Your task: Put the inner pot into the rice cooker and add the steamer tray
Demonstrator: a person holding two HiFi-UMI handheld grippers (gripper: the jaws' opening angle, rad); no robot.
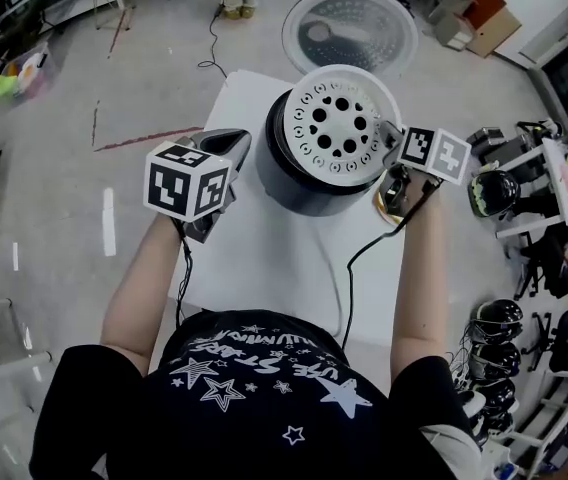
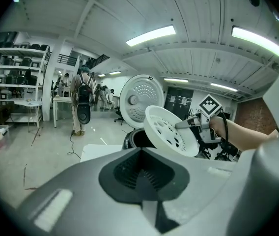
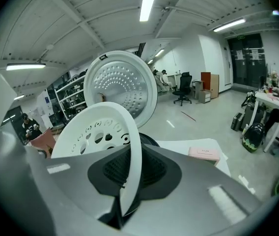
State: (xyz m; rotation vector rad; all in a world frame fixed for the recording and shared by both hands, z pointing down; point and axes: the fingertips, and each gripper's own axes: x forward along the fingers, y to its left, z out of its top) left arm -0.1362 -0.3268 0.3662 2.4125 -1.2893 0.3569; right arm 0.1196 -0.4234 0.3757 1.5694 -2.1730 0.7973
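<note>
Left gripper (image 1: 228, 145), jaws together and empty, hovers left of the rice cooker (image 1: 289, 183). Right gripper (image 1: 391, 136) clamps 1 edge of the steamer tray (image 1: 339, 128), tilted over the opening: level it, centre it, lower gently.

There is one rice cooker (image 1: 284, 176) with one lid (image 1: 349, 30), one steamer tray (image 1: 342, 126), one table (image 1: 264, 268) and one pink box (image 3: 204, 153). There are two grippers: the left gripper (image 1: 232, 144) and the right gripper (image 1: 394, 138).
</note>
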